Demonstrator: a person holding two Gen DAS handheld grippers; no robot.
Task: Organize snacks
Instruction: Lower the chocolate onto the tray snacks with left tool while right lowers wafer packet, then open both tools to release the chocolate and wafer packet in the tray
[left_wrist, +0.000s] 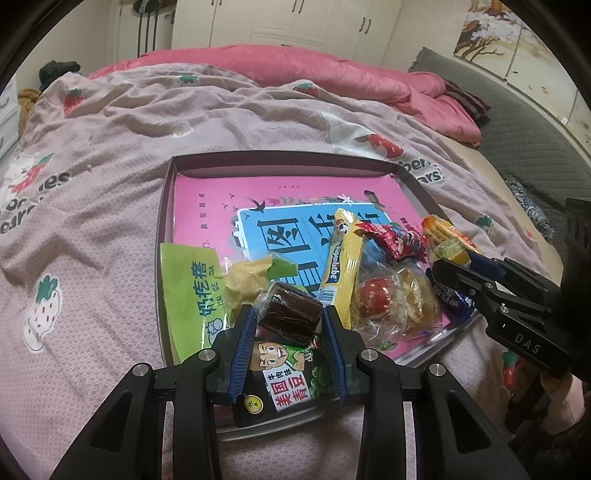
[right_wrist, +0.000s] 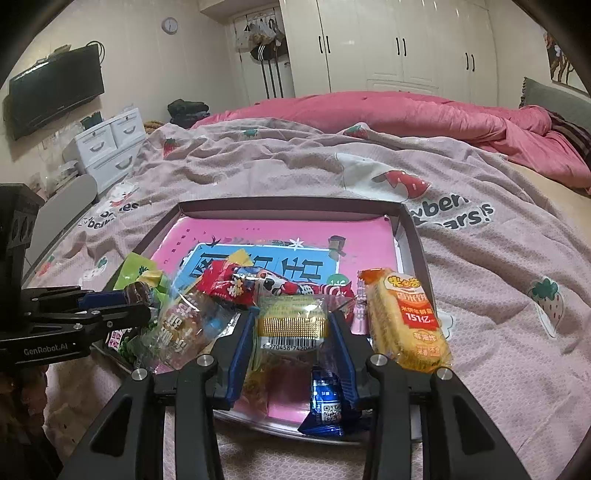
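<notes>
A shallow box (left_wrist: 280, 158) lined with a pink book lies on the bed, with snacks heaped at its near end. My left gripper (left_wrist: 290, 321) is shut on a dark brown roll (left_wrist: 291, 314) in clear wrap, just above a black cartoon packet (left_wrist: 284, 376). In the right wrist view it enters from the left (right_wrist: 122, 299). My right gripper (right_wrist: 293, 325) is shut on a clear packet with a gold-and-green snack (right_wrist: 293, 319), held over the box's near right corner. A yellow rice-cracker pack (right_wrist: 406, 321) lies beside it, and a blue packet (right_wrist: 325, 406) below.
A green packet (left_wrist: 188, 288), a yellow stick pack (left_wrist: 341, 266), a red wrapper (left_wrist: 399, 240) and a clear pastry bag (left_wrist: 391, 299) crowd the box. A wrinkled strawberry-print blanket (left_wrist: 110, 166) surrounds it, with a pink duvet (right_wrist: 406, 110) behind. White drawers (right_wrist: 107, 144) stand far left.
</notes>
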